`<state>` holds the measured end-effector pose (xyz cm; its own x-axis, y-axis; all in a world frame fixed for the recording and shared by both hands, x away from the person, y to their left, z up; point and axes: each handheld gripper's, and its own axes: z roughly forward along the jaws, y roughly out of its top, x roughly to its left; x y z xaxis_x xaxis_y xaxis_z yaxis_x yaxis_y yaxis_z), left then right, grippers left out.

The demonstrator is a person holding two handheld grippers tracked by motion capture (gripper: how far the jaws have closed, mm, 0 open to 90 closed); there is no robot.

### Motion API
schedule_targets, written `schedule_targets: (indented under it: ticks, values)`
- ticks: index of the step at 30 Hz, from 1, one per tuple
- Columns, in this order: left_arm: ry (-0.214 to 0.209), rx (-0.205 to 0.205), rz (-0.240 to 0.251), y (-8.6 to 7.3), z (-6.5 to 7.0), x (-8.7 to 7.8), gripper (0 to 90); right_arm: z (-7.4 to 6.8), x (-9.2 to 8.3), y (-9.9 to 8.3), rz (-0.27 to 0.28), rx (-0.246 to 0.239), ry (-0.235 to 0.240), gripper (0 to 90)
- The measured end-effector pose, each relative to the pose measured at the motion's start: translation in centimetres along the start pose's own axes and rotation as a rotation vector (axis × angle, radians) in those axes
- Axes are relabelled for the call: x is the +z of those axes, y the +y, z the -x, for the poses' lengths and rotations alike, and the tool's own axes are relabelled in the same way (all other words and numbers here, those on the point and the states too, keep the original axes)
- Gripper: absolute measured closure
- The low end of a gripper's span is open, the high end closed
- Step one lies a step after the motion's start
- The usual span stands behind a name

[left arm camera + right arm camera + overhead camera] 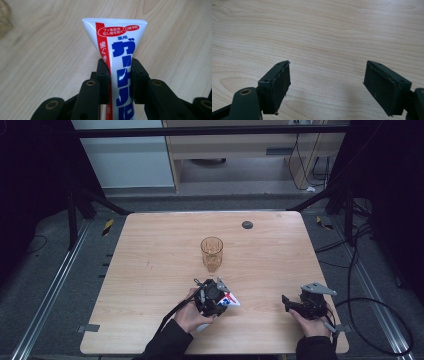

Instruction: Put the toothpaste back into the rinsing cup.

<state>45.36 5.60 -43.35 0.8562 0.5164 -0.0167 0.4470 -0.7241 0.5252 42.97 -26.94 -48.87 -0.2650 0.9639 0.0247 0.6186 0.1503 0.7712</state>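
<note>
table (150, 320): bare wood, gives both hands room to work.
glass (211, 253): upright near centre, mouth up, just beyond the left hand; likely where the tube is headed.
right gripper (327, 82): parked near the right edge, jaws spread with nothing between them, out of the way.
left gripper (120, 72): pads pinch the tube mid-body across its flat faces, so it likely won't twist.
toothpaste tube (117, 50): in the left jaws, crimped end pointing away, near the front edge, short of the glass.
</note>
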Motion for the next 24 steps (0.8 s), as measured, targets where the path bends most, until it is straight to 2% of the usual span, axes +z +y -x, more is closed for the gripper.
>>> schedule_targets:
  ticks: [1,2,3,4,5,6,7,8,9,10,14,15,17,19,20,24]
  values:
    - [0.000,0.000,0.000,0.0,0.0,0.0,72.2,0.0,0.0,0.0,0.000,0.000,0.000,21.2]
    - [0.012,-0.003,0.037,0.0,-0.2,-1.0,72.2,0.0,0.0,0.0,0.001,-0.002,-0.001,21.2]
    - [0.012,-0.003,0.037,0.0,-0.2,-1.0,72.2,0.0,0.0,0.0,0.001,-0.002,-0.001,21.2]
    - [0.031,-0.012,0.077,0.0,-0.5,-2.0,72.2,0.0,0.0,0.0,0.003,-0.002,-0.002,21.2]
    - [0.031,-0.012,0.077,0.0,-0.5,-2.0,72.2,0.0,0.0,0.0,0.003,-0.002,-0.002,21.2]
    - [0.049,-0.024,0.119,0.1,-0.7,-2.8,72.2,0.0,0.0,0.0,0.005,-0.006,-0.003,21.2]
    - [0.049,-0.024,0.119,0.1,-0.7,-2.8,72.2,0.0,0.1,0.0,0.007,-0.007,-0.003,21.2]
    - [0.064,-0.037,0.156,0.1,-1.0,-3.5,72.2,0.0,0.1,0.0,0.007,-0.010,-0.004,21.2]
    - [0.064,-0.037,0.156,0.1,-1.0,-3.5,72.2,0.0,0.1,-0.1,0.007,-0.010,-0.004,21.2]
    - [0.080,-0.051,0.195,0.0,-1.3,-4.1,72.2,0.0,0.1,-0.1,0.007,-0.009,-0.004,21.2]
    - [0.114,-0.079,0.265,-0.1,-1.8,-4.9,72.1,0.0,0.1,-0.1,0.008,-0.007,0.001,21.2]
    - [0.114,-0.079,0.265,-0.1,-1.8,-4.9,72.1,0.0,0.1,-0.1,0.008,-0.007,0.001,21.2]
    - [0.129,-0.099,0.315,-0.3,-2.1,-5.5,72.1,0.0,0.1,-0.1,0.009,-0.009,0.001,21.1]
    - [0.139,-0.102,0.329,-0.3,-2.2,-5.7,72.1,0.0,0.1,-0.1,0.008,-0.010,0.000,21.0]
    - [0.163,-0.113,0.362,-0.3,-2.3,-6.1,72.1,0.0,0.1,-0.1,0.008,-0.010,0.000,21.0]
    - [0.215,-0.125,0.423,-0.3,-2.6,-6.8,72.1,-0.1,0.2,-0.1,0.010,-0.013,-0.001,20.6]
